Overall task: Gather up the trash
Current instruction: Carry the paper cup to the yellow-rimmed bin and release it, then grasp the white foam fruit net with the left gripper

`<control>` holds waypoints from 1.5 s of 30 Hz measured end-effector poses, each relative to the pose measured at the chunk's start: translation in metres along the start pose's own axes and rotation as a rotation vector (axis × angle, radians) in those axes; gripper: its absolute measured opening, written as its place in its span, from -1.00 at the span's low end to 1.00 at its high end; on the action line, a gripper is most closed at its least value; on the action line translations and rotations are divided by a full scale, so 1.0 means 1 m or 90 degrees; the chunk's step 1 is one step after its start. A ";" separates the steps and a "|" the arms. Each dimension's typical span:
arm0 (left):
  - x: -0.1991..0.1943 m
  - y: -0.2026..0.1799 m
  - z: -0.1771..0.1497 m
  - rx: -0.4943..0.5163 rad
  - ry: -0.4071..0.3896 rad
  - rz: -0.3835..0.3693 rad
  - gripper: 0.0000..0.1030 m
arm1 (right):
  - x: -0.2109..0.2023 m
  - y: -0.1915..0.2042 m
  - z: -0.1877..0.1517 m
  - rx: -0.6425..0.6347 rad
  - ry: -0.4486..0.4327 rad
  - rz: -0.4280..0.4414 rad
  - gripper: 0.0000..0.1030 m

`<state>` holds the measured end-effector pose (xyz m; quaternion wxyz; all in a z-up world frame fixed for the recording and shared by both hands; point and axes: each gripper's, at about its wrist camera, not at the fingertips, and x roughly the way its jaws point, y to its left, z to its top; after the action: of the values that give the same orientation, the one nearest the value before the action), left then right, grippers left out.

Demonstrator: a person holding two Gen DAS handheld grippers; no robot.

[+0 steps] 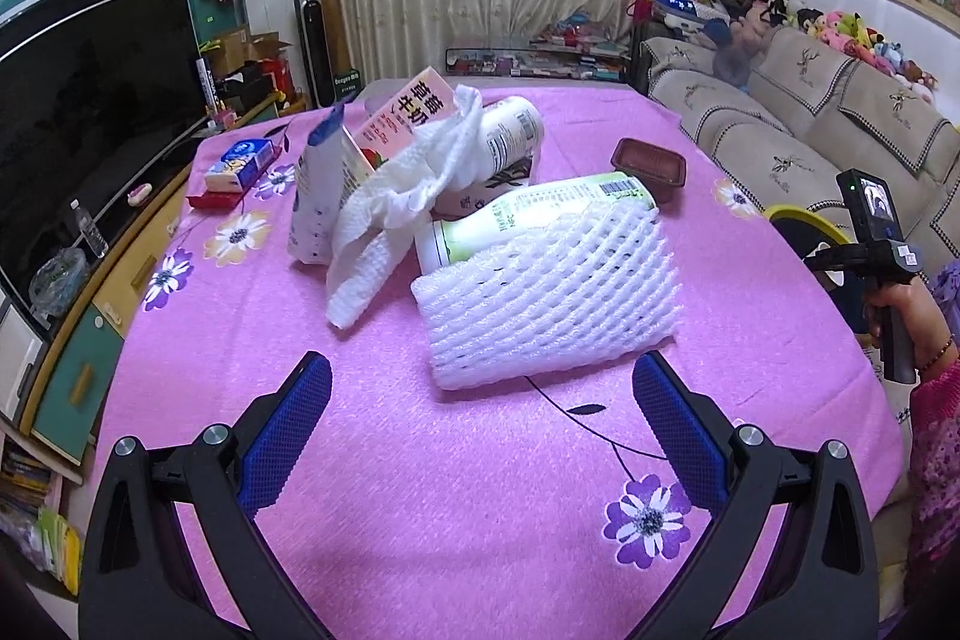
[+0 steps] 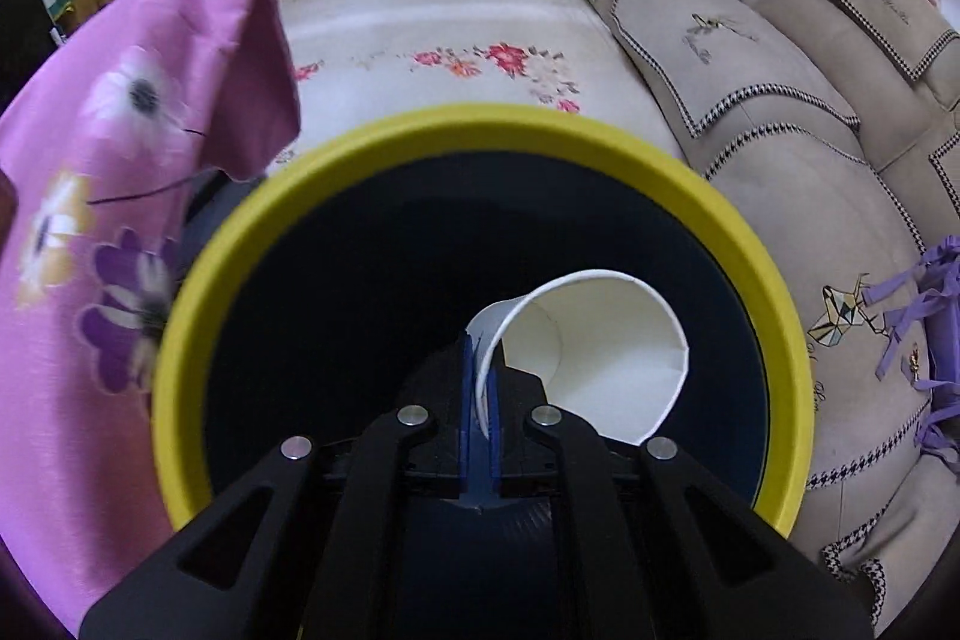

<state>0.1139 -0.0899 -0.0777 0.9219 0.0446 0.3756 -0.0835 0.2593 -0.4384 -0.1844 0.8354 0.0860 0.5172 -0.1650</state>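
In the left wrist view my left gripper (image 1: 482, 388) is open and empty, just short of a white foam fruit net (image 1: 549, 289) on the pink tablecloth (image 1: 420, 490). Behind the net lie a green-labelled bottle (image 1: 528, 214), a crumpled paper towel (image 1: 402, 196), a pink milk carton (image 1: 399, 115), a white pouch (image 1: 315, 196) and another bottle (image 1: 510, 130). In the right wrist view my right gripper (image 2: 480, 388) is shut on the rim of a white paper cup (image 2: 600, 364), held over the dark mouth of a yellow-rimmed bin (image 2: 420, 130).
A brown plastic tray (image 1: 649, 165) and a tissue pack (image 1: 240, 163) lie on the table. A TV (image 1: 78, 100) stands at the left and a beige sofa (image 1: 798, 142) at the right. The bin's rim (image 1: 798, 215) shows beside the table's right edge.
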 end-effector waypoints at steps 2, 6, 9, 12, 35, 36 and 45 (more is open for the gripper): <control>0.005 -0.001 0.001 0.004 0.005 0.000 0.93 | 0.002 0.001 0.000 0.003 0.004 -0.005 -0.74; 0.013 -0.002 0.004 0.013 0.015 -0.007 0.93 | 0.000 -0.003 -0.002 0.004 -0.002 -0.012 -0.39; 0.019 0.000 0.007 0.022 0.015 -0.005 0.93 | -0.005 0.000 -0.003 -0.003 -0.007 -0.013 -0.38; 0.031 0.006 0.010 0.021 0.027 -0.008 0.93 | -0.010 0.004 -0.005 -0.007 -0.012 -0.010 -0.37; 0.077 0.008 0.023 0.003 0.088 -0.144 -0.37 | -0.038 0.013 -0.015 -0.019 -0.045 0.038 -0.36; 0.074 0.007 0.023 0.002 0.084 -0.153 -0.57 | -0.042 0.012 -0.017 -0.018 -0.050 0.042 -0.36; 0.020 -0.013 0.027 0.042 0.018 -0.180 -0.75 | -0.074 -0.001 -0.038 -0.005 -0.093 0.063 -0.36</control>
<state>0.1437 -0.1089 -0.0724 0.8935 0.0230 0.3883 -0.2243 0.1967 -0.4139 -0.1355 0.8783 0.0958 0.4507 -0.1275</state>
